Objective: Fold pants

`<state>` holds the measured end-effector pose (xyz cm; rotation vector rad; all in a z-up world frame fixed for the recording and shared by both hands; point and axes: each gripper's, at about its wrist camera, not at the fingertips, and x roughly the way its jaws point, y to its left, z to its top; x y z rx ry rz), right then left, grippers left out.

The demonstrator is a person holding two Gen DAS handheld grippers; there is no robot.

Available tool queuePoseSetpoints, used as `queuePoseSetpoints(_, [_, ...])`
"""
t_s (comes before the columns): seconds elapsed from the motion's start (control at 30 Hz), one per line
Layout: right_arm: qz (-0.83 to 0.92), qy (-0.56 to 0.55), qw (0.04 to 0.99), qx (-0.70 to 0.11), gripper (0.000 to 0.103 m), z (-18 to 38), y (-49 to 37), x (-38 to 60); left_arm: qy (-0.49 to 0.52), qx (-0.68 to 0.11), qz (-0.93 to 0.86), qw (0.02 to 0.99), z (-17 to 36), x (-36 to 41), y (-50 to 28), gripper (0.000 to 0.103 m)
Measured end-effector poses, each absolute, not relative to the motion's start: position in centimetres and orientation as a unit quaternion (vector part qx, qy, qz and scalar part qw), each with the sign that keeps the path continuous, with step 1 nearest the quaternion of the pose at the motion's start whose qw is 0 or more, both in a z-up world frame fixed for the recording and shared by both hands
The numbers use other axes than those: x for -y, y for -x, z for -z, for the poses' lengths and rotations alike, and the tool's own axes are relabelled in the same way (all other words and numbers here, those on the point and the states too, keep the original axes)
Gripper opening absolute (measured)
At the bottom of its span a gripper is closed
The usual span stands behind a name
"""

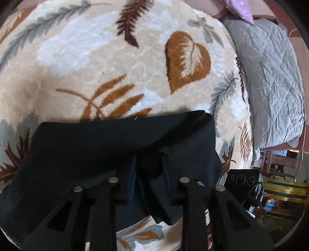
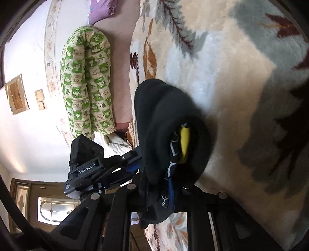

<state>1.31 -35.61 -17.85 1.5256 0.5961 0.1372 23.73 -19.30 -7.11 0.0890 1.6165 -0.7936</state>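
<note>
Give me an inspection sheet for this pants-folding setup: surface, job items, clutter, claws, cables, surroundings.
Surface: plush leaf-print blanket on a bed.
Job's things: black pants, partly folded, one end bunched up.
Clutter: grey quilt, purple pillow, green bolster.
Claws: left claw shut on the pants; right claw shut on the pants' bunched end.
Cables: nothing seen for certain.
Surroundings: white wall, glazed door, wooden chair.

Pants (image 1: 108,146) matt black cloth; blanket (image 1: 119,63) plush, fuzzy (leaf print); quilt (image 1: 270,81) stitched
</note>
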Motion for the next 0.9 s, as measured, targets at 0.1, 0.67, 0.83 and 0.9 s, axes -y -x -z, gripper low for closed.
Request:
queuePoseSetpoints(0.1, [-0.076,-0.674,0.685,-0.266,0.014,17.1,-1.9,35.2,-0.042,-0.696,0.348,0.627,6.3,19.1,-23.7,0.018])
queuePoseSetpoints(0.67, [-0.129,-0.673,0.675,-0.273,0.017,17.5,-5.7,32.7,-0.078,-0.685,0.32,0.65,5.8,18.2,-24.1,0.018])
queuePoseSetpoints(0.83, [-0.086,-0.622,0.723,-0.289,0.02,16.5,-4.3,33.6,-0.057,-0.702,0.322,0.633,6.5,18.5,-24.2,0.018])
queuePoseSetpoints(0.9, [-0.062,-0.601,0.74,-0.294,0.052,15.6,-3.8,33.7,-0.052,-0.704,0.32,0.632,6.5,18.5,-24.3,0.018])
